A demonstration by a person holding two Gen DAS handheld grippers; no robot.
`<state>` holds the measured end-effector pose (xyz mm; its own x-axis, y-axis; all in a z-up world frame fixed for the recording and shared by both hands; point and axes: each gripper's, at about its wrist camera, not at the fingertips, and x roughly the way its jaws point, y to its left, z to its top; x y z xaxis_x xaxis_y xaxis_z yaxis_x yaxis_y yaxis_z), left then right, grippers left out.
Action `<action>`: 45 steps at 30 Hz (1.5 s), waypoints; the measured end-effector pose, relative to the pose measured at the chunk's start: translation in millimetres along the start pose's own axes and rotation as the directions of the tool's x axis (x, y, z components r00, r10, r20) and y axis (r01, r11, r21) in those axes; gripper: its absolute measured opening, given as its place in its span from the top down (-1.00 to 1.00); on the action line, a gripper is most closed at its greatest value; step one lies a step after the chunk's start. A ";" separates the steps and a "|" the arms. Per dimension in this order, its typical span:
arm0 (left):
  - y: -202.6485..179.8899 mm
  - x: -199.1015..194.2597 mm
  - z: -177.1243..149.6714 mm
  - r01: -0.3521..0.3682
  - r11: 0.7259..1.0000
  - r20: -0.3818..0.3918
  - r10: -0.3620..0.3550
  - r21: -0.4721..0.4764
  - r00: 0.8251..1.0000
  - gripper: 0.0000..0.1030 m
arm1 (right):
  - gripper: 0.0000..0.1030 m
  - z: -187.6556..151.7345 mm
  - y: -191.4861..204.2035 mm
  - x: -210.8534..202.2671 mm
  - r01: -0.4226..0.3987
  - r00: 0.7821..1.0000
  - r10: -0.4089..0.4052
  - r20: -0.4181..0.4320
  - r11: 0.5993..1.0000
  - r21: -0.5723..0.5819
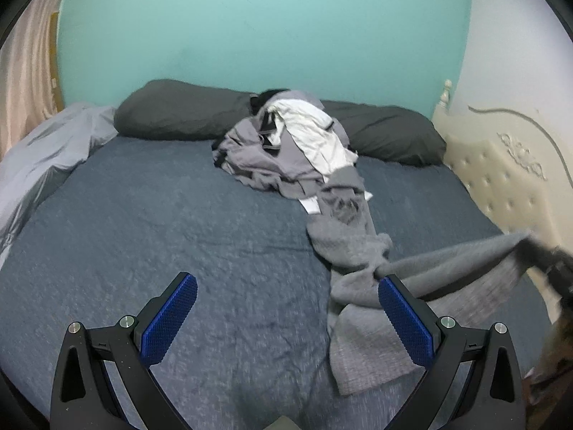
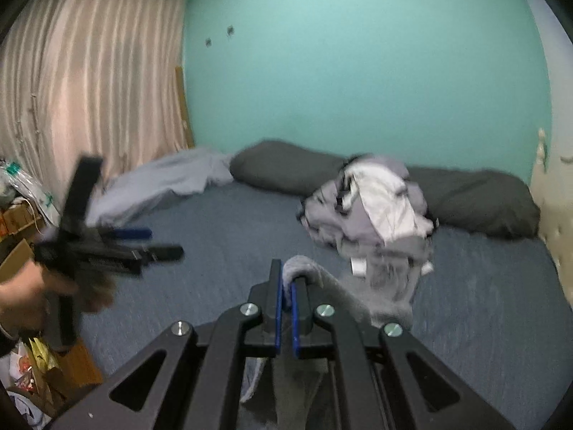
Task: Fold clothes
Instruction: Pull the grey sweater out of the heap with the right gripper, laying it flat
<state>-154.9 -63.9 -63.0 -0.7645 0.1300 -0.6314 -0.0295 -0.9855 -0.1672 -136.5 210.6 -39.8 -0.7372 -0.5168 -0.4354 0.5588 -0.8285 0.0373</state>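
A grey garment (image 2: 322, 279) is clamped by the right gripper (image 2: 285, 286) at 6 o'clock; the left gripper (image 1: 286, 286) is held wide open

Grey garment (image 1: 358, 251), blue bedsheet (image 1: 161, 222), turquoise wall (image 1: 268, 36)

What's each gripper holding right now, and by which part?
The right gripper is shut on the grey garment, pinching a bunched edge at one end. The left gripper is open and holds nothing.
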 end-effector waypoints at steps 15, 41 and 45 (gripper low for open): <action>-13.1 47.4 -49.2 0.062 0.998 -0.074 -0.062 -0.007 0.995 -1.00 | 0.90 -130.6 -44.2 21.8 0.075 0.961 -0.035 -0.275 0.988 0.134; -14.0 29.5 -57.0 0.028 0.999 -0.063 -0.025 0.041 0.998 -1.00 | 0.75 -181.0 -93.1 -20.4 0.209 0.855 -0.130 -0.502 0.972 0.103; -16.4 20.3 -52.6 -0.004 0.999 -0.049 0.006 0.042 0.999 -1.00 | 0.73 -187.0 -93.4 -26.3 0.213 0.834 -0.132 -0.535 0.973 0.091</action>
<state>-136.1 -39.4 -112.9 -0.7322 0.1296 -0.6686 -0.0540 -0.9897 -0.1327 -98.2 341.9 -200.1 -0.4855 -0.2059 -0.8496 0.3525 -0.9355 0.0253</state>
